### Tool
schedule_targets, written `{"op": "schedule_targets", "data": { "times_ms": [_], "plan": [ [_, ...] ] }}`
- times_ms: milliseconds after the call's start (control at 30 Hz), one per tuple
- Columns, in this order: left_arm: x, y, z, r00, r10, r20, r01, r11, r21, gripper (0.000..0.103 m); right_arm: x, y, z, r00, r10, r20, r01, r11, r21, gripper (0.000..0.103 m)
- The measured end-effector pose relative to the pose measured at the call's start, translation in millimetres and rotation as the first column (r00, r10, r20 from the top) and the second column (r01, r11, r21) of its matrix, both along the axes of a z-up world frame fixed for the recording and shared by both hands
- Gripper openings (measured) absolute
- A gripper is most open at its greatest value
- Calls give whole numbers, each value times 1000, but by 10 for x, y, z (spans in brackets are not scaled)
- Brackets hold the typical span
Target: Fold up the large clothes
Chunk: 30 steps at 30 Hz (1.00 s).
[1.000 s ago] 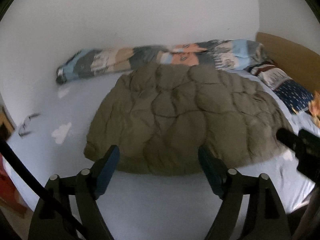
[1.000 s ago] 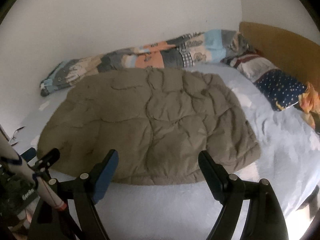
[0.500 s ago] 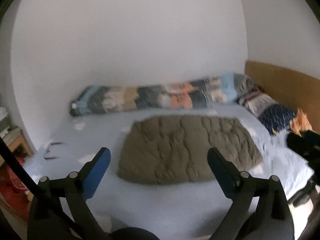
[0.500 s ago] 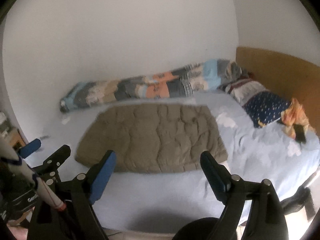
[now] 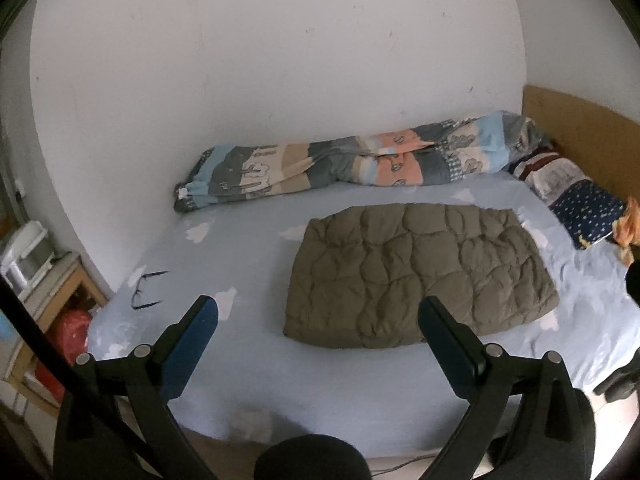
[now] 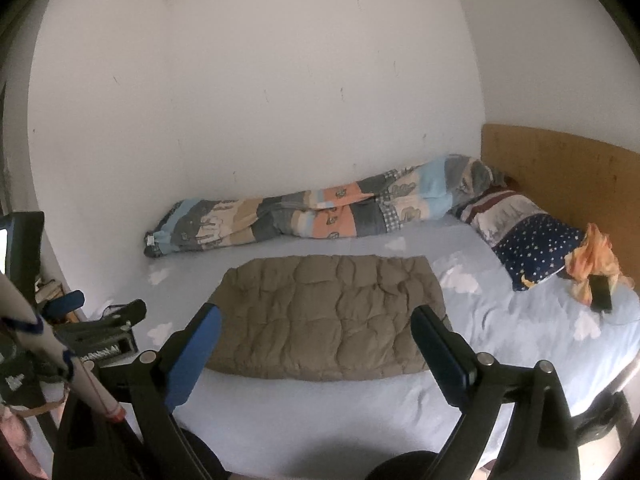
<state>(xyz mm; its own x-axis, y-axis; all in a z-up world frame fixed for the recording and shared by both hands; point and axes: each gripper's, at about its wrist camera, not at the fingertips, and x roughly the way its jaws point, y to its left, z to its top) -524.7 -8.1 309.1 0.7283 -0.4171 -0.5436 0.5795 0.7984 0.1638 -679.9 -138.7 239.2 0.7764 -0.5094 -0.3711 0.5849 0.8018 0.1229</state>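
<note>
The puffy brown quilted jacket [image 5: 416, 276] is folded mid-frame; both grippers' fingers [image 5: 196, 332] [image 6: 440, 344] are held wide, empty. It could puff open if left unpressed.

Right hand-held gripper [image 6: 316, 328] hangs above the bed's [image 6: 320, 420] near edge, jaws just opened wide, nothing between them. The olive quilted jacket [image 6: 328, 312] lies folded flat; a patterned duvet [image 6: 320, 208] is bunched along the wall.
</note>
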Motion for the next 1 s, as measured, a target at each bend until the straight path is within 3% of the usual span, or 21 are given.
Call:
{"op": "schedule_targets", "data": {
  "times_ms": [1000],
  "plan": [
    [31,-17,-191,999,-31,-9,32,999,10,100,292,173,-171,997,17,-72,-20,999,-39,99]
  ]
}}
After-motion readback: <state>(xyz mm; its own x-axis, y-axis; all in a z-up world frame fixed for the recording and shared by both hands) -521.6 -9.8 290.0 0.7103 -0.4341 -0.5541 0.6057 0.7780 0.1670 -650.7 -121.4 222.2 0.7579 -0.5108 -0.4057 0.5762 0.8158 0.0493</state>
